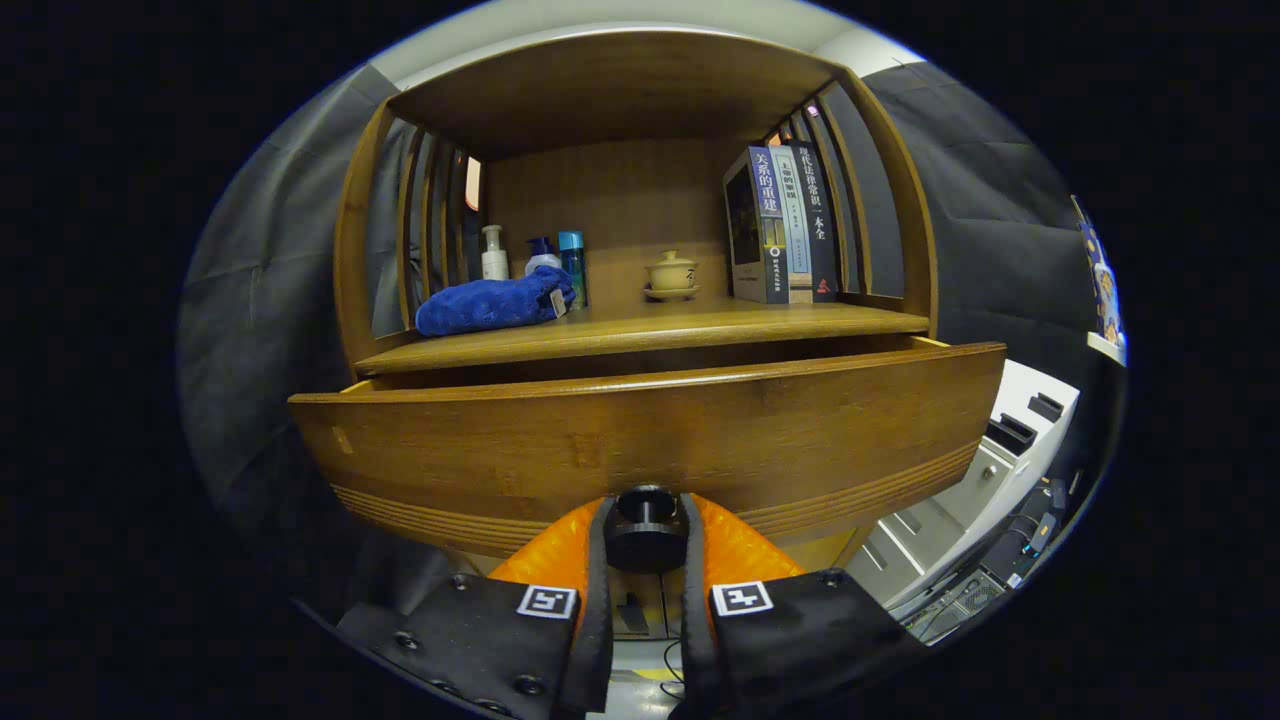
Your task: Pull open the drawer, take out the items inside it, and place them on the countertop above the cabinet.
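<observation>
A: The gripper (645,540) has its fingers pinched in on the dark knob (645,525), one on each side, both pressing it. That grip is how the drawer (640,440) gets hauled out.

B: And it's out some way. There's a dark gap between the drawer front and the countertop (640,330) edge above it.

A: Right, but we're looking from low, straight at the front panel. So the inside is hidden. What's in there, I can't tell.

B: Up top, a blue towel (495,303) lies on the left, bottles (545,255) behind it against the back wall.

A: A small lidded cup (671,273) on a saucer sits mid-counter, books (785,225) upright on the right.

B: Room between towel and cup for whatever comes out, I'd say.

A: Likely. The knob's stem is half hidden by the fingers, so how it joins the panel is hard to make out.

B: Off right, pale cabinets (985,470), blurred and cut off.
</observation>
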{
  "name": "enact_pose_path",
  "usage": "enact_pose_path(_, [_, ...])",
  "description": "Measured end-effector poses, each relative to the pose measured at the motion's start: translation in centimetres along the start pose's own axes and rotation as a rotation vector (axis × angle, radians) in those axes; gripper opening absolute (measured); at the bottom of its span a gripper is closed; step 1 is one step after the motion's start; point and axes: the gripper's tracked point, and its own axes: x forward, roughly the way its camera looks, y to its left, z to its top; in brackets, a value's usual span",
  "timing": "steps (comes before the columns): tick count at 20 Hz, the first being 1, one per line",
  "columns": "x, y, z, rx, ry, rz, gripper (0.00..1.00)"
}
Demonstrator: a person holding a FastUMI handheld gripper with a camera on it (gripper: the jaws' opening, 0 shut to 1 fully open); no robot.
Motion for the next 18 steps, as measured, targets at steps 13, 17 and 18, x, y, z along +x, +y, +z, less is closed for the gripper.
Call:
enact_pose_path(13, [-7.8, 0.0, -3.1, 0.028, 0.051, -0.010, 0.36])
enact_pose_path(17, [-9.2, -0.1, -3.5, 0.020, 0.068, -0.013, 0.36])
enact_pose_path(18, [-9.2, -0.1, -3.7, 0.026, 0.080, -0.024, 0.36])
